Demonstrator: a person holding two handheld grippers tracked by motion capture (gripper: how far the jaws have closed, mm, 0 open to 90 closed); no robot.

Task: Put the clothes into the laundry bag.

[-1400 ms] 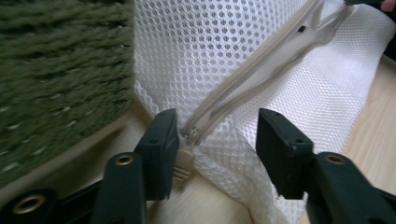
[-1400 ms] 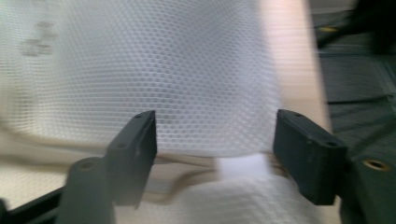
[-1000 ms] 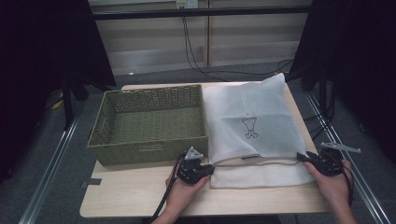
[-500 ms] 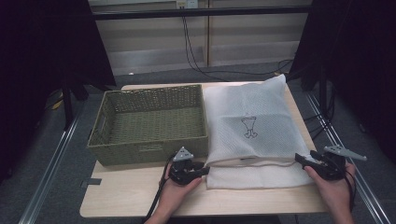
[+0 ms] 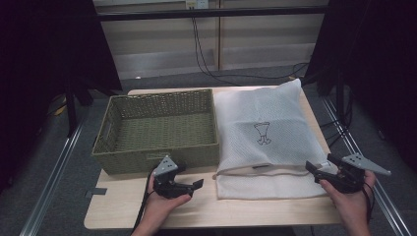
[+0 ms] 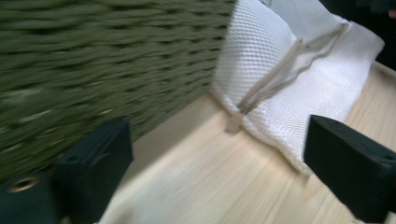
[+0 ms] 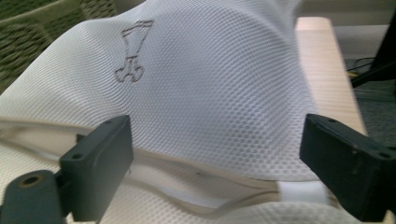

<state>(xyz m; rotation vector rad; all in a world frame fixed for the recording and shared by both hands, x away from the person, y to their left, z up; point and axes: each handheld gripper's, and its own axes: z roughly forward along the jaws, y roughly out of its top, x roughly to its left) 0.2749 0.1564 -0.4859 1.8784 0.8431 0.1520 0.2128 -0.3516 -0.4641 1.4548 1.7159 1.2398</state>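
Observation:
A white mesh bag [image 5: 275, 113] with a small dark drawing [image 5: 262, 133] lies flat on the right half of the wooden table [image 5: 211, 206]. Its zip edge [image 5: 265, 172] faces me. My left gripper [image 5: 189, 177] is open over bare wood left of the bag's near corner [image 6: 280, 60], in front of the basket. Its jaws have just been opening and nothing is between them. My right gripper [image 5: 320, 163] is open at the bag's near right edge. Its jaws have also just been opening, and they stand wide apart with the mesh [image 7: 210, 84] ahead of them, the pads not pressing on it.
An olive woven basket [image 5: 162, 157] fills the table's left half and touches the bag's side; its wall [image 6: 93, 60] is close by my left gripper. Metal rails [image 5: 54, 177] and cables [image 5: 211, 64] run on the floor beyond the table's edges.
My left gripper has pulled leftward away from the bag's near left corner, and its jaws have spread. The right gripper has lifted slightly and opened too. The bag's front edge now rests on the table.

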